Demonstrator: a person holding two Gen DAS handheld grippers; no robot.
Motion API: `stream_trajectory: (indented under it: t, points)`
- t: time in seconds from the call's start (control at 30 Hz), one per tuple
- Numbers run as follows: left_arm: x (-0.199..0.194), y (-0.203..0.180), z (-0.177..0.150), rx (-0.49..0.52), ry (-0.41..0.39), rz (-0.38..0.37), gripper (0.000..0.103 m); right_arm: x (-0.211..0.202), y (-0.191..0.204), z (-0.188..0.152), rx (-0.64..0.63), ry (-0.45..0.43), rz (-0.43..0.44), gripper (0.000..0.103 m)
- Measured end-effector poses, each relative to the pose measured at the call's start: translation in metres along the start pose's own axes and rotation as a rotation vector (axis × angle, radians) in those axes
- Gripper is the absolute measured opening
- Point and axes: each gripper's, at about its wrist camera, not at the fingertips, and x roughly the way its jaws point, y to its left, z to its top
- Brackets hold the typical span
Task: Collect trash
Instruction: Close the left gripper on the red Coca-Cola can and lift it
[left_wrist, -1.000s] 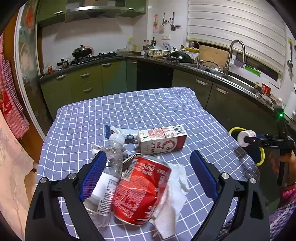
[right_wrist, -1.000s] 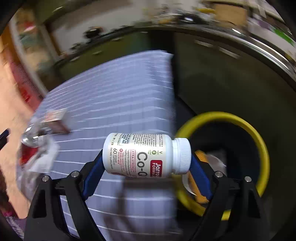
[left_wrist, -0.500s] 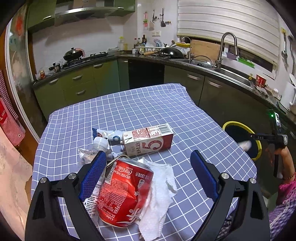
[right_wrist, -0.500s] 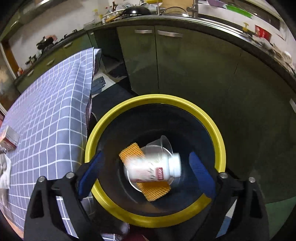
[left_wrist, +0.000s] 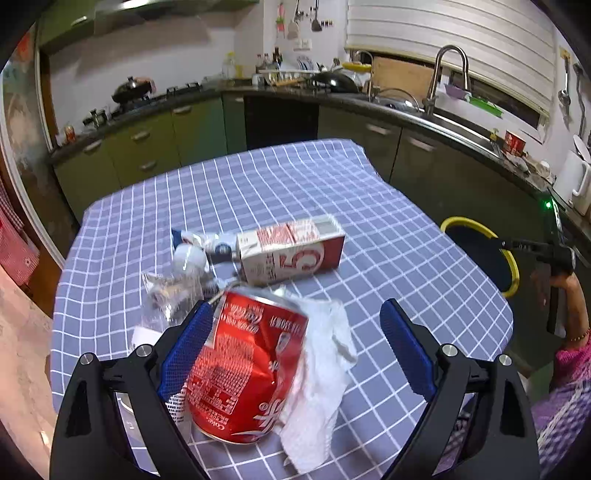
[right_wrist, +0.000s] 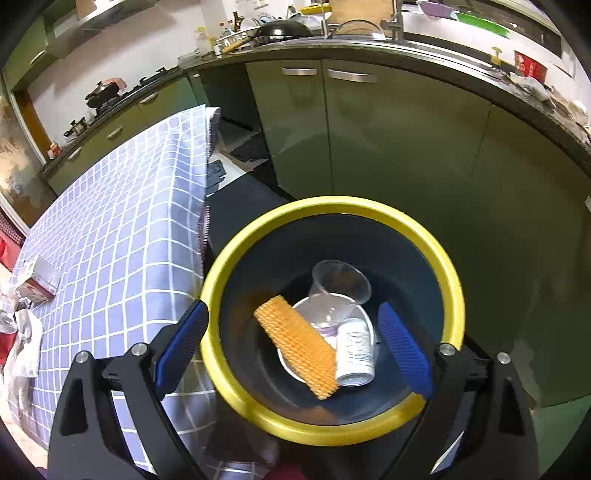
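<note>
My left gripper (left_wrist: 295, 347) is open, and a dented red cola can (left_wrist: 245, 369) lies between its fingers against the left one. A white paper towel (left_wrist: 321, 373), a crushed clear bottle (left_wrist: 173, 295) and a red-and-white carton (left_wrist: 291, 251) lie around it on the checked table (left_wrist: 406, 258). My right gripper (right_wrist: 293, 345) is open and empty above the yellow-rimmed bin (right_wrist: 236, 269). In the bin lie a white pill bottle (right_wrist: 354, 350), a clear cup (right_wrist: 340, 288) and an orange waffle-textured piece (right_wrist: 295, 339).
The bin stands on the floor at the table's right edge, also in the left wrist view (left_wrist: 480, 254). Green kitchen cabinets (right_wrist: 388, 147) stand close behind it. A person's hand holding the right gripper (left_wrist: 554, 258) shows beside the table.
The right gripper swung from the table to over the bin, opened, and the pill bottle dropped in. The left gripper closed in around the can.
</note>
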Motion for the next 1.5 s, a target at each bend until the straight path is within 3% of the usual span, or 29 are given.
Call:
stream_trajectory:
  t: [0.2,0.77,1.0,1.23,1.5]
  points:
    - [0.020,0.019,-0.006,-0.011,0.065,-0.005,0.091,0.002,0.010,-0.002,-0.022,0.011,0.019,0.088]
    - [0.052,0.024,-0.003,0.056,0.115,-0.043,0.091,0.009,0.027,-0.004,-0.051,0.041,0.056,0.088]
    - [0.064,0.022,-0.005,0.069,0.149,-0.046,0.077,0.010,0.030,-0.004,-0.057,0.047,0.063,0.088]
    - [0.059,0.019,-0.004,0.078,0.132,-0.046,0.075,0.010,0.031,-0.004,-0.057,0.046,0.071,0.088]
    - [0.028,0.013,0.012,0.101,0.042,-0.033,0.074,0.009,0.032,-0.005,-0.059,0.042,0.084,0.088]
